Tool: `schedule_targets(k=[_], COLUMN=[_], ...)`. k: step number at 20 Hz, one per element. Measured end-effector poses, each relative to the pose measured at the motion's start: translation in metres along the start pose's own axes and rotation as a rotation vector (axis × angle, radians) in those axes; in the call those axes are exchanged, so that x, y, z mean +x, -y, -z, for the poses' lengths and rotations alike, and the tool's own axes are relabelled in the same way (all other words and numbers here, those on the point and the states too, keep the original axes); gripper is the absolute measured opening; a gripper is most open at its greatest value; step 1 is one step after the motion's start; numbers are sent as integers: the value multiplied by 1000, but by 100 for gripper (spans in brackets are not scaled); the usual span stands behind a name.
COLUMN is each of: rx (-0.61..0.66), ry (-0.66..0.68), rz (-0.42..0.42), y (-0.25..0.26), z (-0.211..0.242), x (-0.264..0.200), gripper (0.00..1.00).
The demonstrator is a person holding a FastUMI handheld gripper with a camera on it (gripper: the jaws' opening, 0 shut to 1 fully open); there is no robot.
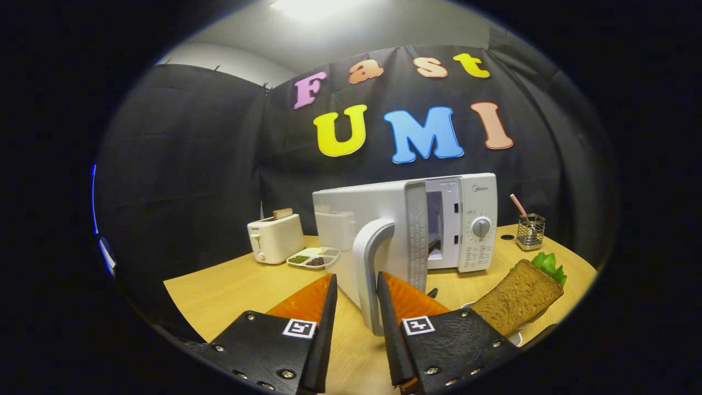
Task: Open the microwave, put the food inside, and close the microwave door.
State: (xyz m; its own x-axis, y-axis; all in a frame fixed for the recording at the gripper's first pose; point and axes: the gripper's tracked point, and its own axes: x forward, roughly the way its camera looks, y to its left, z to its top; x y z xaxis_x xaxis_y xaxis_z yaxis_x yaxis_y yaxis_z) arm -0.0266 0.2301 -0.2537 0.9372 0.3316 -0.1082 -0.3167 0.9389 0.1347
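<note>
A white microwave (476,189) stands on the wooden table (219,291) with its door (343,219) swung wide open toward me, seen nearly edge-on. The door's curved white handle (366,258) stands just ahead of my fingertips, close to the right finger (400,299). My gripper (356,277) is open, and the left finger (315,299) is apart from the handle. A narrow slice of the cavity (435,219) shows past the door's edge. The food, a brown-bread sandwich (518,299) with green lettuce on a white plate, lies to the right of the fingers.
A white toaster (274,238) with a slice of bread in it stands left of the microwave, with a divided white dish (313,257) of beans beside it. A wire holder (530,231) with a striped straw stands right of the microwave. Black cloth walls close the booth behind.
</note>
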Motion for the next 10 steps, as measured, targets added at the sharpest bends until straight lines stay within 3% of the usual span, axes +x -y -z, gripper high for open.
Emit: schedule_targets(k=[10], rx=[17], ry=[-31], rz=[-182], y=[-81], z=[11], x=[-14], gripper=[43])
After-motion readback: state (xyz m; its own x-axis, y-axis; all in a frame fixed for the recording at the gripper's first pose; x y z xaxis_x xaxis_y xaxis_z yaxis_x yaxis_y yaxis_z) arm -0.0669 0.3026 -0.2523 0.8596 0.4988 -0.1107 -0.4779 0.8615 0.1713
